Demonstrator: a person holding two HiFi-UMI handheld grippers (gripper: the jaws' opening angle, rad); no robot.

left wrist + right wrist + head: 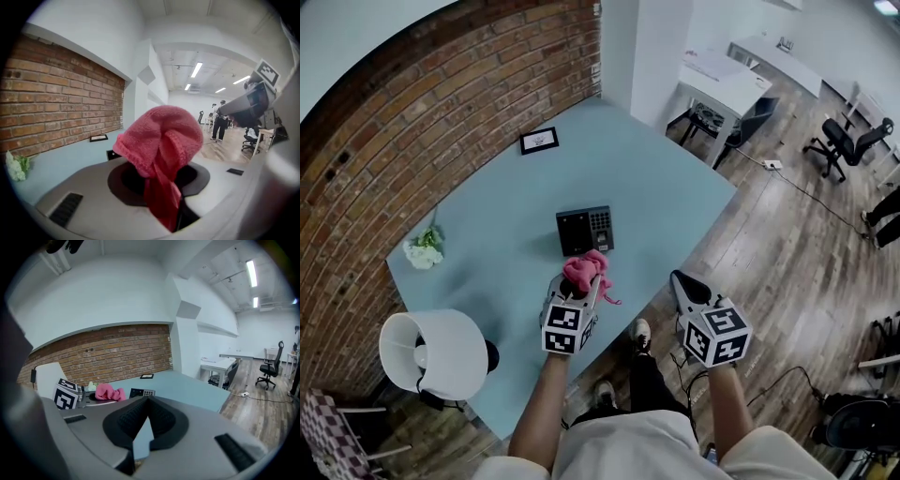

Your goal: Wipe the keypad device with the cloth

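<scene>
Left gripper: your jaws are clamped on the pink cloth, bunched out front for wiping.
Keypad: flat on the table, just beyond the cloth, probably not yet touched.
Right gripper: jaws together, empty, parked aside off the table edge.

A red brick wall runs along the far left edge of the pale blue desk. A white pillar stands at the desk's far corner. Beyond lie a wood-plank floor, white tables and a black office chair. A white lamp shade stands by the desk's near left corner. Strip lights glow on the white ceiling.
</scene>
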